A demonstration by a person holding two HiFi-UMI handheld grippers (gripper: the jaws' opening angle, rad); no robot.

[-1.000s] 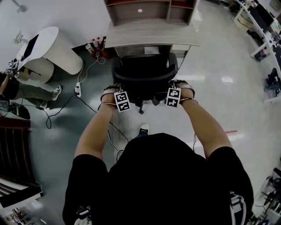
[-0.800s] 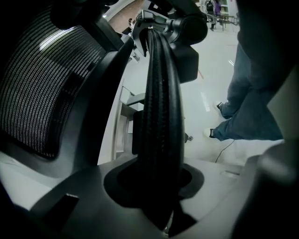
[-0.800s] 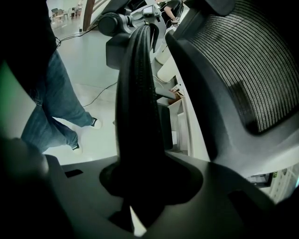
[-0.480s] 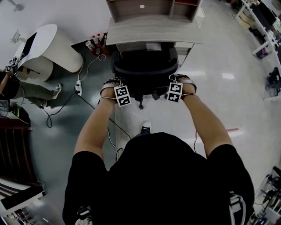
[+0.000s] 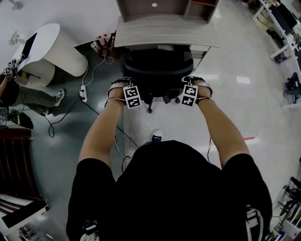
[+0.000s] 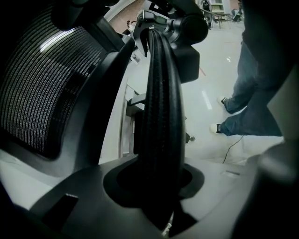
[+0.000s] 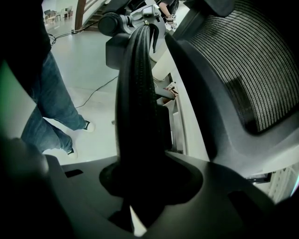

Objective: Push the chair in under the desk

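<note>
Since the earlier frame the chair (image 5: 157, 70) has advanced, and its front now meets the edge of the desk (image 5: 164, 33); both grippers have followed it. The left gripper (image 5: 121, 85) is clamped on the left armrest (image 6: 159, 116), the right gripper (image 5: 194, 84) on the right armrest (image 7: 138, 102). The shelf compartment (image 5: 141, 12) on the desk shows one small white round spot, identity unclear. Only the gripper views show the mesh back (image 6: 42, 88) and jeans-clad legs (image 6: 252, 93). Only the head view shows the floor bottles (image 5: 101, 44).

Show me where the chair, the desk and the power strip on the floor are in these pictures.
chair (image 5: 157, 70), head view, middle of its black body.
desk (image 5: 164, 34), head view, bare part of its wooden top.
power strip (image 5: 83, 93), head view, its white casing.
</note>
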